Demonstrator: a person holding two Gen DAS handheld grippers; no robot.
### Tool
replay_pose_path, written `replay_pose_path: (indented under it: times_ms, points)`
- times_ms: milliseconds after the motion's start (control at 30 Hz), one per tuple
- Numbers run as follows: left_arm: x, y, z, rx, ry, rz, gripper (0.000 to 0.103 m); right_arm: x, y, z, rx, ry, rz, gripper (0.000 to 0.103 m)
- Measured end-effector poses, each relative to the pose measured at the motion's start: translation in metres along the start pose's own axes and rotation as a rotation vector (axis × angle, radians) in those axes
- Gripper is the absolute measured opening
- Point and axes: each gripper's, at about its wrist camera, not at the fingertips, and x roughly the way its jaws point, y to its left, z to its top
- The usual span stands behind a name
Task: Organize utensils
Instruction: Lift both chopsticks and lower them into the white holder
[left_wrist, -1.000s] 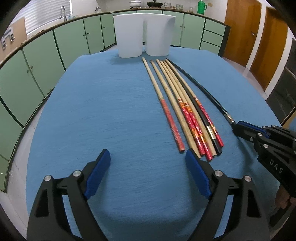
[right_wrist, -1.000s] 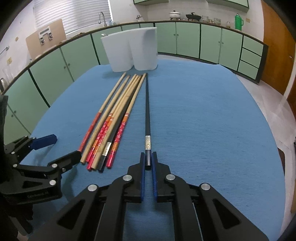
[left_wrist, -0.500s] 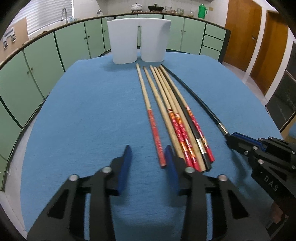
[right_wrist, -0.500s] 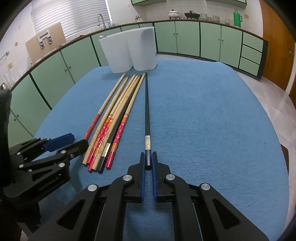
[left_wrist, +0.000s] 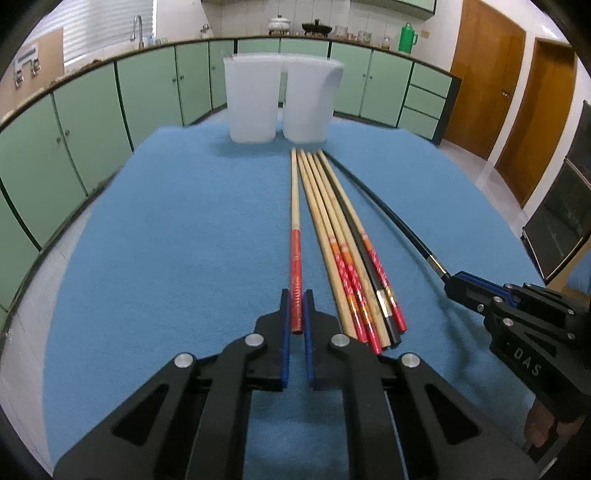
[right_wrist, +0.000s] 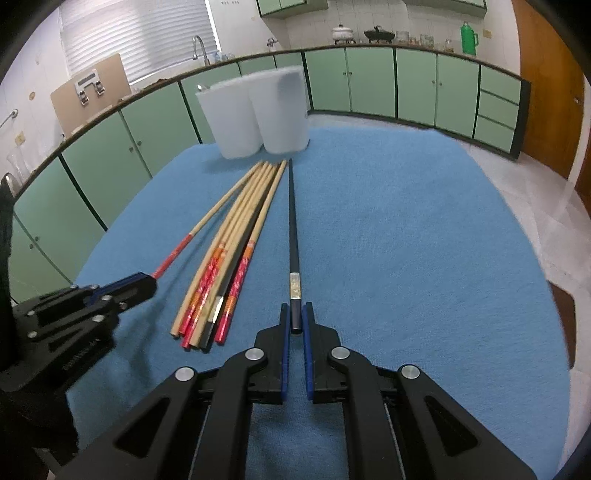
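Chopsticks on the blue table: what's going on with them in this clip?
A person holds a gripper in each hand. The left gripper has just closed on the handle end of a red-handled bamboo chopstick, apart from the bundle of chopsticks. The right gripper is shut on the end of a black chopstick. Both sticks look to be resting on the blue table cover. Two white containers stand at the far end, with nothing seen in them.

The right claw (left_wrist: 452, 284) bears raised letters "DAS" on its black side, perhaps part of a longer word. Lettering on the left claw (right_wrist: 146, 286) is too blurred to read.
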Motion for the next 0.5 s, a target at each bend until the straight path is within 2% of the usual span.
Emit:
replay_pose_path:
  times_ms: [133,500]
  points:
    - [-0.026,0.001,0.011,0.023,-0.047,0.010,0.005,-0.020,0.000,0.013,-0.016,-0.047,-0.002,0.007]
    - [-0.102,0.002,0.061,0.073,-0.252,-0.003,0.005,-0.077,0.001,0.064,-0.061,-0.179,0.013,0.007]
